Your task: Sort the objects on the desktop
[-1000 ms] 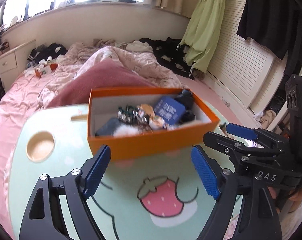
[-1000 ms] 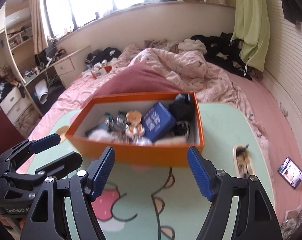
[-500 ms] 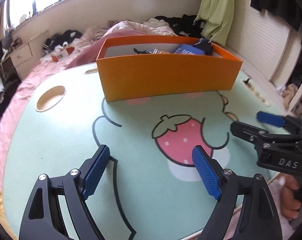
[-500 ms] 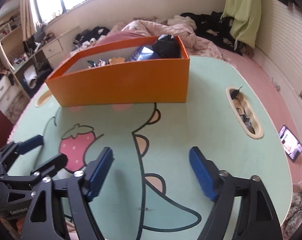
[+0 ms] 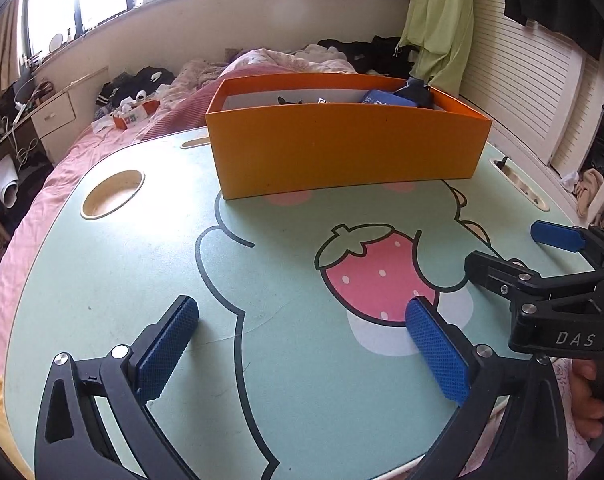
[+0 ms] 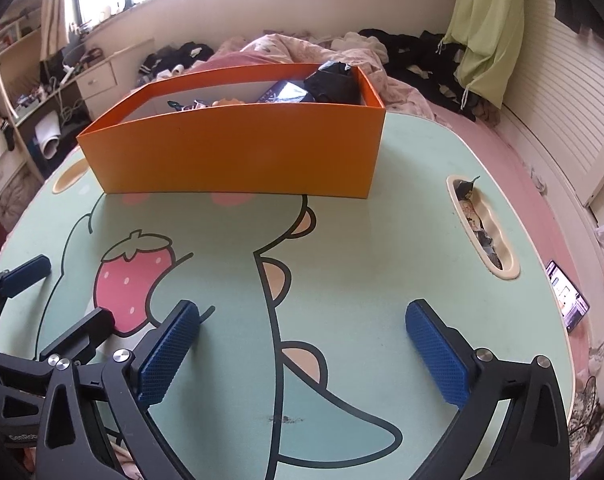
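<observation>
Nearest the orange box's viewer side, the left tool [image 5: 302, 336] hovers low over the tabletop [image 5: 113, 288] with its blue pads spread wide and nothing between them. The right tool [image 6: 302, 340] sits the same way, pads parted and empty, just beside the left one; each shows at the edge of the other's view. Both point toward the orange box [image 5: 342, 152], probably because the hands are idling at the near edge with no loose object left to pick.

In front of the box, the tabletop print shows a strawberry [image 5: 374, 272] and a cartoon outline, with no stray item on it. To the left of the box lies a round cup recess [image 5: 113, 193]; to its right, a long slot [image 6: 482, 228] holds small scraps. The box stands at the far side of the tabletop and carries the sorted things: a blue packet [image 6: 281, 92], a dark bundle [image 6: 334, 80] and smaller bits I cannot identify. Beyond the box is the pink bed [image 6: 302, 46].

A second ago both tools were raised close to the box, looking down into it. They have since pulled back and dropped low, so only the box's front wall and the tops of its contents show. The sorting looks finished or nearly so.
</observation>
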